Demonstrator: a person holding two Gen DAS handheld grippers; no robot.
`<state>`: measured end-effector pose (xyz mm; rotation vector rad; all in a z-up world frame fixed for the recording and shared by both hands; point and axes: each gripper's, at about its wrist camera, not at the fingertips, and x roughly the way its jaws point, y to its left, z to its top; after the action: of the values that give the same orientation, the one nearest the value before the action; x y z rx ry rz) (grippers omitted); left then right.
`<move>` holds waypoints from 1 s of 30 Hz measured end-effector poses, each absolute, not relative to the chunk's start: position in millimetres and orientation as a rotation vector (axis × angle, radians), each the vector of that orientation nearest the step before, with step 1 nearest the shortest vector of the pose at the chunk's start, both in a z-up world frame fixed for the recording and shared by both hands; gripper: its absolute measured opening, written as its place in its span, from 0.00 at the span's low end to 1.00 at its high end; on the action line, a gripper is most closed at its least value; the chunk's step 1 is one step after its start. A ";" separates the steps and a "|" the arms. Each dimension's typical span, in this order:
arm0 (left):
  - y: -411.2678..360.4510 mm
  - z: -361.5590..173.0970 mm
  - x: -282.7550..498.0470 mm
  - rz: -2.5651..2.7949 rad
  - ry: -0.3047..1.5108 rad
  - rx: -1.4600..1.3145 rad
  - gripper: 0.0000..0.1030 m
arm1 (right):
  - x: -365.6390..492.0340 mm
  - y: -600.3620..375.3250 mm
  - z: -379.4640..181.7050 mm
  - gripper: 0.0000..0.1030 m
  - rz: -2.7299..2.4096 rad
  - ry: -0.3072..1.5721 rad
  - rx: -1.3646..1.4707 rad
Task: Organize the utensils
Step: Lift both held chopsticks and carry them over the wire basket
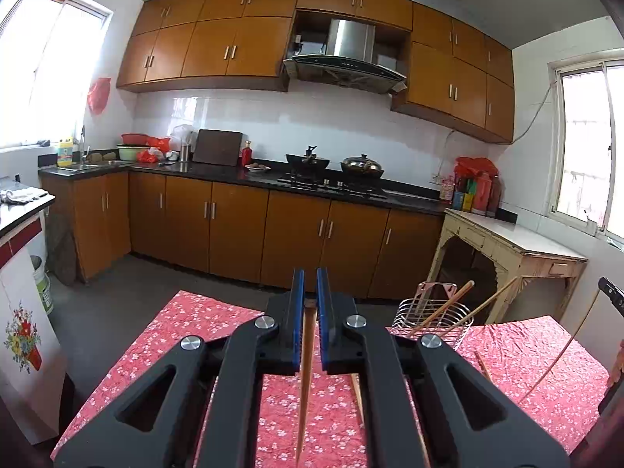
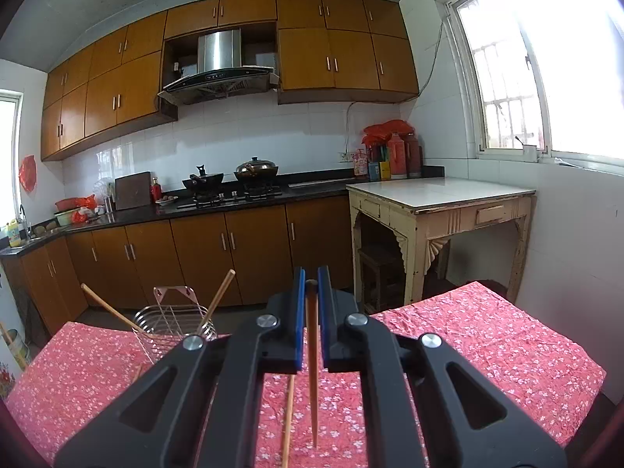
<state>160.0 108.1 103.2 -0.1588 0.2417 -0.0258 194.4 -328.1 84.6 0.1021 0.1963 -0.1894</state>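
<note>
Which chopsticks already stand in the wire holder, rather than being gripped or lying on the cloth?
The two pale chopsticks leaning outward from the wire holder. Others are clamped in the left gripper and right gripper, or lie on the floral tablecloth.

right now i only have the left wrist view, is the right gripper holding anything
observer: yes, the right gripper is shut on a chopstick, thick end between the pads, thin tip pointing back toward the camera.
operator: anything loose under it
observer: one loose chopstick lies on the red cloth, just left of the held one.
operator: where's the holder from that side
observer: the wire holder stands to that gripper's left, with two chopsticks leaning in it.
</note>
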 end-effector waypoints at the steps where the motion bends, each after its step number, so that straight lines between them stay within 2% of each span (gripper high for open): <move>1: 107.8 103.5 161.0 -0.028 0.242 -0.159 0.06 | 195.1 -327.6 86.2 0.07 -0.182 0.196 0.105; 12: 106.1 103.1 169.9 -0.051 0.256 -0.184 0.06 | 198.9 -319.5 89.8 0.07 -0.150 0.201 0.108; 30: 73.4 170.4 218.8 -0.116 0.212 -0.188 0.06 | 235.1 -269.3 182.5 0.07 0.031 0.061 0.141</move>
<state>218.8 73.4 170.4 -0.1875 0.2121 -0.1164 235.1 -269.3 182.5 0.1412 0.0608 0.0309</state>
